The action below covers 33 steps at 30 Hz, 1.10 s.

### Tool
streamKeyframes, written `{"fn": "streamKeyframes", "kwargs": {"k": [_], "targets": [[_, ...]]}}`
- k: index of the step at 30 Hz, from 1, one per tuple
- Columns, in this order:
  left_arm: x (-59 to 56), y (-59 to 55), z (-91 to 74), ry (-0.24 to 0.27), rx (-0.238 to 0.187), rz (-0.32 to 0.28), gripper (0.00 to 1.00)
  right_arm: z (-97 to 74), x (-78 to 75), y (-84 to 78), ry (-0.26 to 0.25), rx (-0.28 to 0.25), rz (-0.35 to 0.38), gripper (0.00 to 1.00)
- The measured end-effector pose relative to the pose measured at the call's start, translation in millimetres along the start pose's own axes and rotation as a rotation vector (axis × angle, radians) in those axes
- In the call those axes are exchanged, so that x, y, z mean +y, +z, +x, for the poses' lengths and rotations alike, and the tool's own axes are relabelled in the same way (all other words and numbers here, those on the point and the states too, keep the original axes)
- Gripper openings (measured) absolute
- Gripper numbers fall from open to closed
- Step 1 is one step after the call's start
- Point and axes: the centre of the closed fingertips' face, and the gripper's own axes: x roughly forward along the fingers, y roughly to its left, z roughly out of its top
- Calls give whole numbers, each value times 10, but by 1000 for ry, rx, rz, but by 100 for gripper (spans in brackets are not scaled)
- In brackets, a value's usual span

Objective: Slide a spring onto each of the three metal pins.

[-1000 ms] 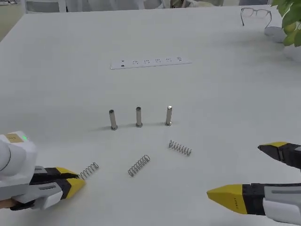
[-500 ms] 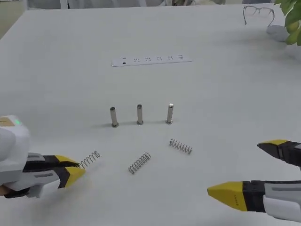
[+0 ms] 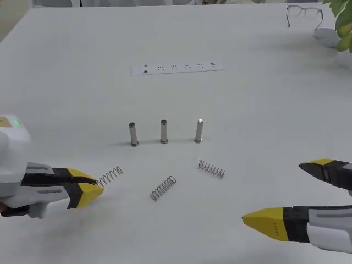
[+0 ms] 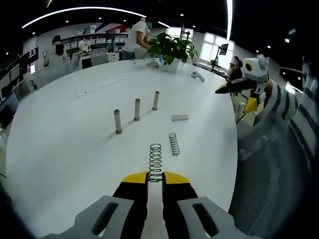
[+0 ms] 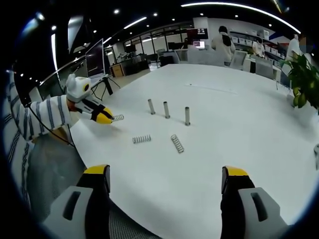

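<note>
**A:** What is the left side doing?

**B:** The left gripper (image 3: pixel 98 187) is sitting at the lower left of the head view. Its jaws are pressing nearly together and pinching one end of the first spring (image 3: pixel 110 176). The rest of the spring is sticking out past the yellow tips toward frame centre. I can't tell whether its far end is touching the table (image 3: pixel 66 82).

**A:** Is its own camera agreeing?

**B:** Yes. In the left gripper view the end coil is sitting between the tips at bottom centre, with the coils running up-frame.

**A:** And the right?

**B:** The right gripper (image 3: pixel 273 193) is sitting at the lower right. Its jaws are spreading wide and gripping nothing.

**A:** Pins?

**B:** The left pin (image 3: pixel 132 134), middle pin (image 3: pixel 164 131) and right pin (image 3: pixel 199 131) are standing upright in a row at frame centre, all bare. The second spring (image 3: pixel 163 188) is lying flat below the middle pin. The third spring (image 3: pixel 212 169) is lying flat just below the right pin. Neither one is touching a pin. A power strip (image 3: pixel 177 67) is lying above the row.
</note>
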Motion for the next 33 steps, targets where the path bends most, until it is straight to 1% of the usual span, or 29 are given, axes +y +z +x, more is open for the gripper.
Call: {"fn": "streamKeyframes", "kwargs": {"k": [4,5,8,12,14,15,16,19,21,24,27,31,33], "targets": [[-46,10,-18,-19,0,12,2,15,-4,27,4,3,-12,91],[-57,18,-26,-24,-5,10,2,19,4,33,9,4,-16,91],[-86,84,-60,-38,-38,0,2,22,12,41,19,12,-33,90],[-110,102,-83,-47,-25,28,2,19,-6,67,21,12,-43,89],[-115,107,-82,-52,-20,53,2,24,4,65,36,15,-62,88],[-119,111,-82,-54,-21,57,2,29,10,57,42,18,-71,86],[-138,113,-80,-67,-21,63,2,40,22,45,52,21,-81,86],[-162,115,-78,-82,-20,71,2,69,40,12,72,29,-88,86],[-182,104,-76,-93,-15,79,2,91,21,5,71,28,-86,88],[-211,96,-78,-109,-10,88,2,114,5,-1,77,41,-96,88],[-231,131,-95,-120,-22,91,2,130,19,25,96,40,-112,87],[-249,157,-115,-129,-20,102,2,172,53,77,121,41,-142,87],[-257,168,-123,-133,-20,106,2,197,95,104,147,42,-161,85]]}}
